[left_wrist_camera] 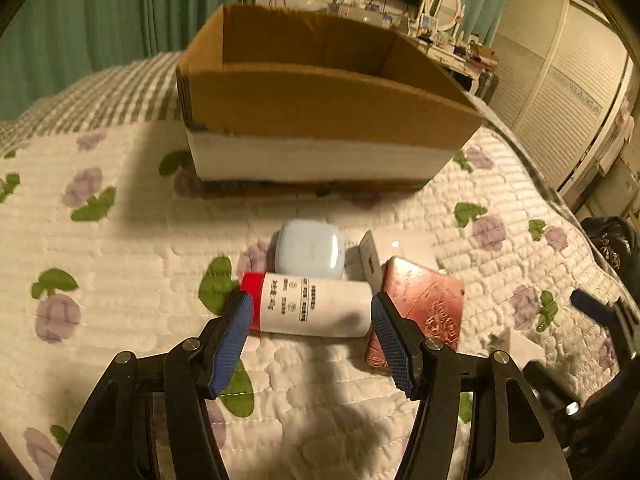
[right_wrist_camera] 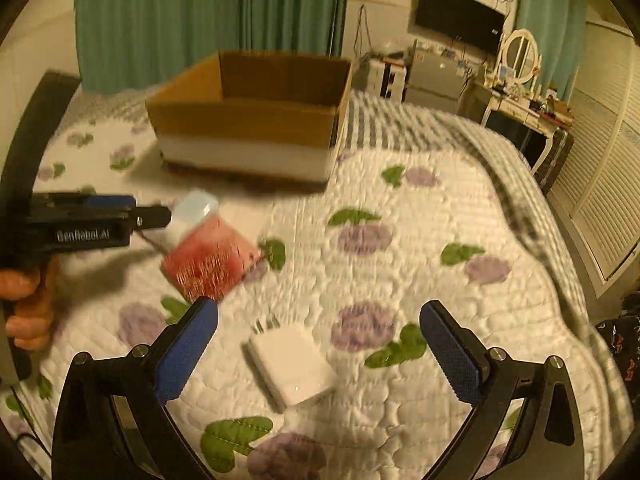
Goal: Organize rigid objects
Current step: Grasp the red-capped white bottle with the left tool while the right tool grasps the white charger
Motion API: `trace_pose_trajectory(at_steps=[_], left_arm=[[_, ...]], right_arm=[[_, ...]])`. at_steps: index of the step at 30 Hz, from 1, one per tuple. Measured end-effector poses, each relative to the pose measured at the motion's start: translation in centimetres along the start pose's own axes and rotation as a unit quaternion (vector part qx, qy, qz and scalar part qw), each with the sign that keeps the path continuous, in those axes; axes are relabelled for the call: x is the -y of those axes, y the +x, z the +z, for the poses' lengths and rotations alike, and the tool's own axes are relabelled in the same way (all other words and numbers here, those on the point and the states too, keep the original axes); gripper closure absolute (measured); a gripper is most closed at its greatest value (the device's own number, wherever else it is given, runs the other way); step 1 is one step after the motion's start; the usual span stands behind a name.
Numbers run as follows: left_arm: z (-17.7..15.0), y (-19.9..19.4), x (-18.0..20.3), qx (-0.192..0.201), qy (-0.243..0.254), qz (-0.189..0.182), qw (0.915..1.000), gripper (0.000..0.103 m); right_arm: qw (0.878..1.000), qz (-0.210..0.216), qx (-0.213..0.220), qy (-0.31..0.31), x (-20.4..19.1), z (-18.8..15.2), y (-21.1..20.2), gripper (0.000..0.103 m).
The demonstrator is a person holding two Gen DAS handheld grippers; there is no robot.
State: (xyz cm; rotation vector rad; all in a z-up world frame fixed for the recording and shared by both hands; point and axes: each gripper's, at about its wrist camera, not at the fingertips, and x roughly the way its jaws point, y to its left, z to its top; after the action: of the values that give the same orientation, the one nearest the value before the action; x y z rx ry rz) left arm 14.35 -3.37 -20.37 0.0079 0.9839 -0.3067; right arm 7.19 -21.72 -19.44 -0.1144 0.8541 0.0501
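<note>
A white bottle with a red cap (left_wrist_camera: 316, 304) lies on its side on the quilt. My left gripper (left_wrist_camera: 310, 316) is open with a finger at each end of it. Behind it lie a pale blue case (left_wrist_camera: 310, 248) and a small silver-white item (left_wrist_camera: 370, 256); a pink-red packet (left_wrist_camera: 424, 304) lies to its right. An open cardboard box (left_wrist_camera: 320, 100) stands beyond. In the right wrist view my right gripper (right_wrist_camera: 318, 332) is open above a white charger block (right_wrist_camera: 292, 364). The left gripper (right_wrist_camera: 152, 216), packet (right_wrist_camera: 208, 260), blue case (right_wrist_camera: 198, 206) and box (right_wrist_camera: 248, 120) show at left.
The floral quilt (right_wrist_camera: 420, 240) covers the bed, whose edge drops off at right. A dressing table with a mirror (right_wrist_camera: 520, 56) and louvred wardrobe doors (right_wrist_camera: 600, 184) stand beyond. Green curtains (right_wrist_camera: 200, 20) hang behind the box.
</note>
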Motion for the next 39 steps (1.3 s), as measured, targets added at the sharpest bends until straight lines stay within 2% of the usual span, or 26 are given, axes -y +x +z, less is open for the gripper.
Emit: trace_pose_trajectory(at_steps=[4,6,10,14,19,26,31,34,36,37,39], left_arm=[[-0.2,0.6,0.3,-0.012,0.005,-0.004,0.9999,0.039],[-0.1,0.7,0.4,-0.010,0.013,0.001,0.9999,0.039],[0.4,1.4,-0.2,-0.010,0.003,-0.005,0.9999,0.035],[0.7,3.2,-0.2,-0.047,0.003,-0.005,0.9989,0.034],[0.9,4.4,-0.7,-0.055,0.000,-0.025,0.9982,0.034],[2.1,5.1,0.0,-0.054,0.022,-0.004,0.9983,0.034],[2.6,4.7,0.0,-0.044,0.011,0.004,0.9989,0.034],[2.5,4.4,-0.5,-0.028,0.003,-0.005,0.9996,0.037],[2.3,3.8,-0.5,-0.025,0.003,-0.004,0.9997,0.044],[2.2,3.5,-0.4,-0.023,0.005,-0.002,0.9997,0.046],[1.9,3.0,-0.4,-0.020,0.009,0.003,0.9997,0.053]], right_arm=[[0.998,-0.003,-0.058,-0.012,-0.6,-1.1,2.9,0.002],[0.997,-0.004,-0.073,-0.020,-0.8,-1.5,3.9,0.002],[0.997,0.004,-0.078,-0.008,-0.2,-1.3,4.2,0.002],[0.996,0.009,-0.083,0.000,0.2,-1.3,4.5,0.002],[0.996,0.009,-0.087,0.000,0.0,-1.3,4.8,0.002],[0.996,0.011,-0.089,0.002,0.1,-1.2,5.1,0.003],[0.996,0.012,-0.086,0.002,0.2,-1.2,5.0,0.004],[0.996,0.014,-0.083,-0.001,0.0,-1.2,4.9,0.014],[0.997,0.020,-0.079,-0.003,-0.2,-1.2,4.7,0.031],[0.997,0.022,-0.079,-0.004,-0.3,-1.2,4.6,0.036],[0.996,0.026,-0.080,-0.003,-0.3,-1.2,4.5,0.052]])
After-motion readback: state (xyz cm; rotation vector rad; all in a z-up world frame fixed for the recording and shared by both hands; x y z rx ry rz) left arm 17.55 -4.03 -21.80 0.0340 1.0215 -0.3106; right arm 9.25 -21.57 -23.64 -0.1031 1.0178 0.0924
